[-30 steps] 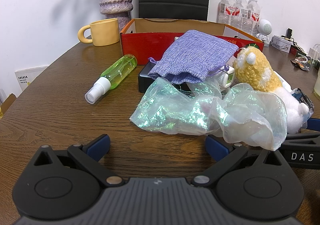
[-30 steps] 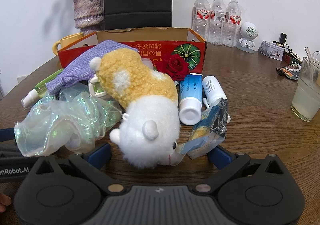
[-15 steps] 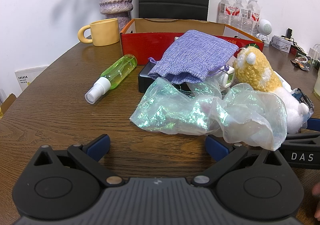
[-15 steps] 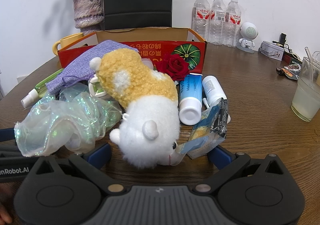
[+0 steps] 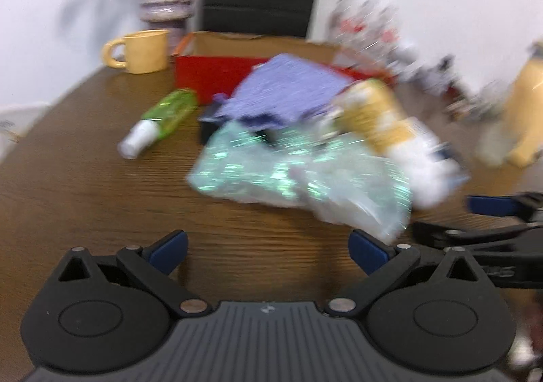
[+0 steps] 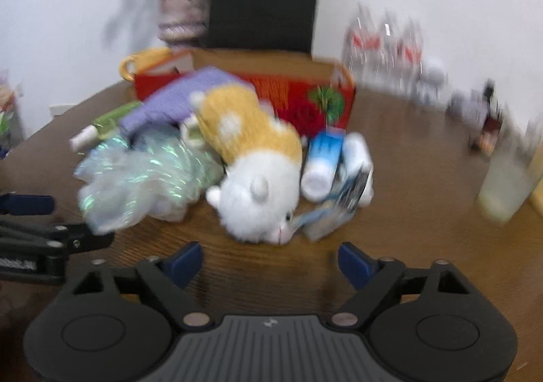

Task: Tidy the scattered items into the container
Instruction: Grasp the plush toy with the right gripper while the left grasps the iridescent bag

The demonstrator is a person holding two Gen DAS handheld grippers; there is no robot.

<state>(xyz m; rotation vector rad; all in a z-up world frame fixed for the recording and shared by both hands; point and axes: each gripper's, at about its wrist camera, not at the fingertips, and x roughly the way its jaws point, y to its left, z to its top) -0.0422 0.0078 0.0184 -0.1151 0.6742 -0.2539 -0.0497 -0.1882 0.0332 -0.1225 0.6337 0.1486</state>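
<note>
Both views motion-blurred. Left tool (image 5: 268, 248) and right tool (image 6: 269, 261) spread apart, holding nothing, above worktop (image 5: 85, 171). Plush toy (image 6: 258, 158), iridescent bag (image 5: 295, 175), purple pouch (image 5: 288, 90) piled just before red box (image 6: 271, 86).

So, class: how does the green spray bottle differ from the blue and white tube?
The green spray bottle lies alone on bare table, left of the pile; the blue and white tube lies packed against the plush toy. The bottle is see-through green, the tube opaque. Both lie flat with white caps, outside the box.
</note>
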